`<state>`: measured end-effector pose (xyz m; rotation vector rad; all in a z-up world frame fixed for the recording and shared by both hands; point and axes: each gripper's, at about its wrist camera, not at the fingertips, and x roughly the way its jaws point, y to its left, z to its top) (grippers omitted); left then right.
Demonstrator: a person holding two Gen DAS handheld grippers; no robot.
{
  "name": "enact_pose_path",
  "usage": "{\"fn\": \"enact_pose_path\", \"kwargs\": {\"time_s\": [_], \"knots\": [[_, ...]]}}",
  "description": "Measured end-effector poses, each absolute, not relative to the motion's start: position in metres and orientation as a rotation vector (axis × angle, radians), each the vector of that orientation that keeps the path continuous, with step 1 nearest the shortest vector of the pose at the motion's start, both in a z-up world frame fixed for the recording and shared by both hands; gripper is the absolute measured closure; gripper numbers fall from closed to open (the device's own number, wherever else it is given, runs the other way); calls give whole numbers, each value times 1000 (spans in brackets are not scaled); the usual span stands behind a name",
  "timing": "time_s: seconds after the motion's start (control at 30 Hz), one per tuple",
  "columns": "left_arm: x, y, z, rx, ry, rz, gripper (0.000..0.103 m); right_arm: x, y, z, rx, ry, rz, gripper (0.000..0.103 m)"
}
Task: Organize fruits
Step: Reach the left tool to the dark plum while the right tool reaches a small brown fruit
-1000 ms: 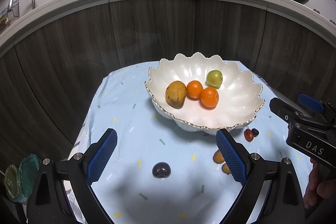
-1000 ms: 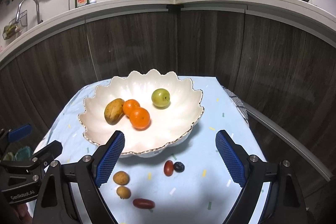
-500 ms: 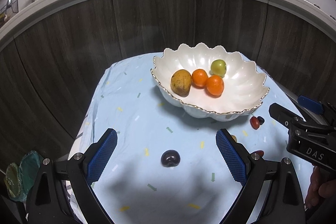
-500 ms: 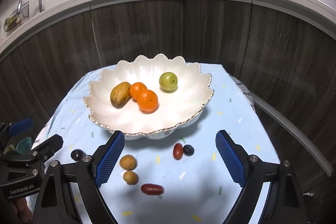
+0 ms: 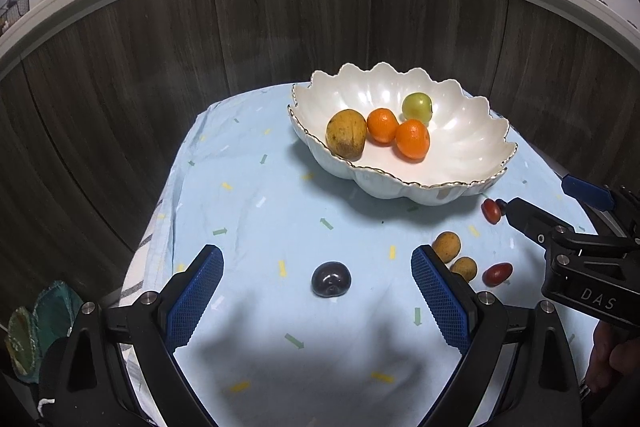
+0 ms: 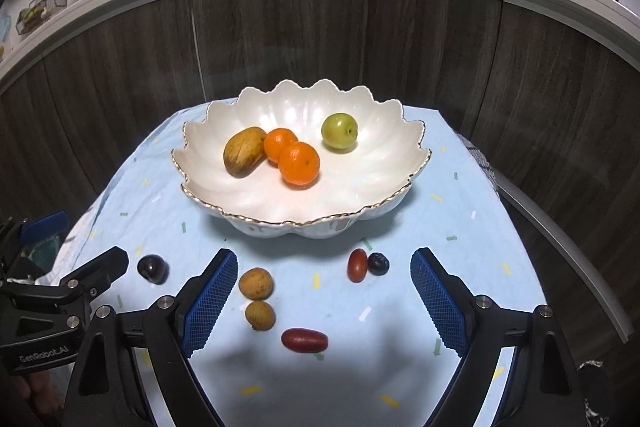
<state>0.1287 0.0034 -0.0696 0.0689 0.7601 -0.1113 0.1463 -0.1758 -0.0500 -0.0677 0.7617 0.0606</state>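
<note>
Both tongs stand apart with nothing between their pads: the left tongs [image 5: 316, 291] hang over the dark plum [image 5: 331, 279], and the right tongs [image 6: 324, 297] hang over the loose cluster of small fruit on the near side of the bowl [image 6: 404, 151].

Taking the bowl as the landmark: inside it lie a brown mango-like fruit [image 6: 244, 157], two oranges [image 6: 298, 163] touching each other, and a green fruit [image 6: 339, 131] set a little apart. On the cloth-covered surface [image 6: 460, 227] in front of the bowl sit a red oblong fruit [image 6: 357, 265] touching a small dark berry [image 6: 378, 263], two tan round fruits [image 6: 256, 283], one behind the other, and a second red oblong fruit [image 6: 305, 339] nearest the camera. The plum lies to the bowl's front left, well apart from the rest.

The step in hand looks like the approach to a pick: five or six pieces remain outside the bowl. For the left side, the plum sits nearly centred between the pads, so a straight descent and a gentle close should do; it is round and smooth, so the pads should meet it across its widest part or it may squirt out. For the right side, one fruit should be chosen and centred first, since the pieces lie close enough that wide-open pads could nudge a neighbour and set it rolling on the cloth.
</note>
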Motion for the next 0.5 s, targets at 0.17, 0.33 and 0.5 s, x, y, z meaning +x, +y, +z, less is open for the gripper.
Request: {"fn": "enact_pose_path", "kwargs": {"time_s": [0.17, 0.33, 0.5], "knots": [[130, 5, -79, 80, 784, -133, 7, 147, -170, -56, -83, 773, 75, 14], [133, 10, -87, 93, 792, -118, 7, 146, -161, -63, -113, 780, 105, 14], [137, 16, -94, 78, 806, -134, 7, 146, -153, -70, -144, 786, 136, 15]]}}
